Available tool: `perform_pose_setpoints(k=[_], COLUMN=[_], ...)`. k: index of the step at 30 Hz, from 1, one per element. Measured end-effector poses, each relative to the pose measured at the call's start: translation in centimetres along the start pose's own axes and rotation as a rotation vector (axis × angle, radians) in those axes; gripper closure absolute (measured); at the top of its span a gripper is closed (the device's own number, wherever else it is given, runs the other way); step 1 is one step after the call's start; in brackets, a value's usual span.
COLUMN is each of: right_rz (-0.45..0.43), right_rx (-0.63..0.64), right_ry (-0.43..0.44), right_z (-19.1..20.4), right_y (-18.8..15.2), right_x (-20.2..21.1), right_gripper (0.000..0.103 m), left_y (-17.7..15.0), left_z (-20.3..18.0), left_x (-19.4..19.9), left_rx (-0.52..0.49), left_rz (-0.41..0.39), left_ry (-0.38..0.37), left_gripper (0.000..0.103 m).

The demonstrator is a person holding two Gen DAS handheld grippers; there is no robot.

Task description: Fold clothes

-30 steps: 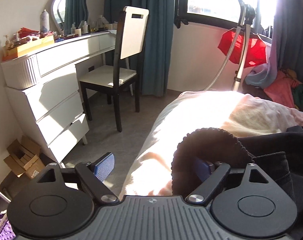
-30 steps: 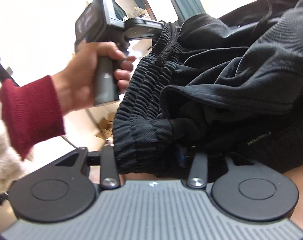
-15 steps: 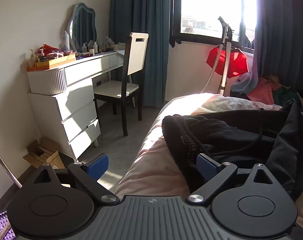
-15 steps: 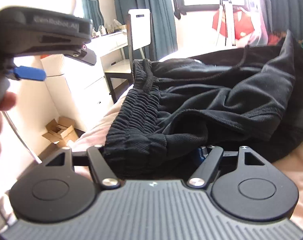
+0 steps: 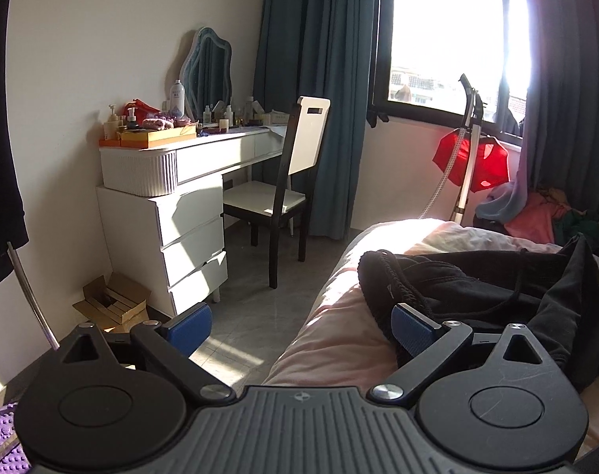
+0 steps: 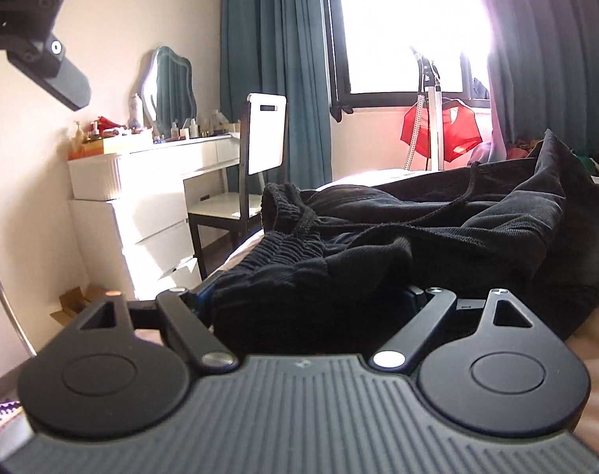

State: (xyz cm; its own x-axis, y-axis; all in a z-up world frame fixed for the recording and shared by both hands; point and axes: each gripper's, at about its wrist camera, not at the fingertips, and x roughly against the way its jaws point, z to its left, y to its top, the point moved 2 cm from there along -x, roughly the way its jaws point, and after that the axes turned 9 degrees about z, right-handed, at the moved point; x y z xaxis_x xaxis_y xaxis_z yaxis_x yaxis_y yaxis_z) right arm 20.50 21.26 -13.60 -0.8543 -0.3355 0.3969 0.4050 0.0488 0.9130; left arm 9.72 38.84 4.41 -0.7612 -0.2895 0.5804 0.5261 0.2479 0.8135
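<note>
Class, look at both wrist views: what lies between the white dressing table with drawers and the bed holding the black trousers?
The black-framed chair with white seat and back stands between the white dressing table and the bed, over bare grey floor; the left wrist view shows it best.

The left gripper (image 5: 301,326) stood wide open, its jaws just having widened, nothing between its blue fingers (image 5: 190,326). The right gripper (image 6: 311,300) pointed slightly downward, jaws spread and just opened further, with black cloth lying loosely between its fingers (image 6: 412,298).

Left claw (image 5: 301,326) spread wide, nothing between blue pads; black trousers (image 5: 477,288) heaped on pink bed (image 5: 338,339), touching right pad.
</note>
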Motion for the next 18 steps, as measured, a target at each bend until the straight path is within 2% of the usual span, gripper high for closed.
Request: perform_pose_setpoints(k=[7,11,14,18], right_rz=[-0.011,-0.036,-0.068,-0.094], right_rx=[-0.078,-0.057,-0.014,-0.014], right_ry=[0.105,0.144,0.143,0.128], right_z=[-1.8,-4.0,-6.6,-11.9], right_y=[-0.5,0.4,1.8,4.4], right_x=[2.9,5.7,8.5,12.5], right_gripper=[0.019,0.019,0.019,0.019], left_y=[-1.3,-1.7,-2.1,-3.5], left_z=[-1.7,-3.2,-5.2,-9.3], left_x=[-0.4,0.4,2.2,4.8], left_rx=[-0.009,0.004,0.016,0.010], left_rz=[0.008,-0.005,-0.031,-0.057], left_ry=[-0.016,-0.046,-0.082,-0.146], left_gripper=[0.004,0.004,0.004,0.004])
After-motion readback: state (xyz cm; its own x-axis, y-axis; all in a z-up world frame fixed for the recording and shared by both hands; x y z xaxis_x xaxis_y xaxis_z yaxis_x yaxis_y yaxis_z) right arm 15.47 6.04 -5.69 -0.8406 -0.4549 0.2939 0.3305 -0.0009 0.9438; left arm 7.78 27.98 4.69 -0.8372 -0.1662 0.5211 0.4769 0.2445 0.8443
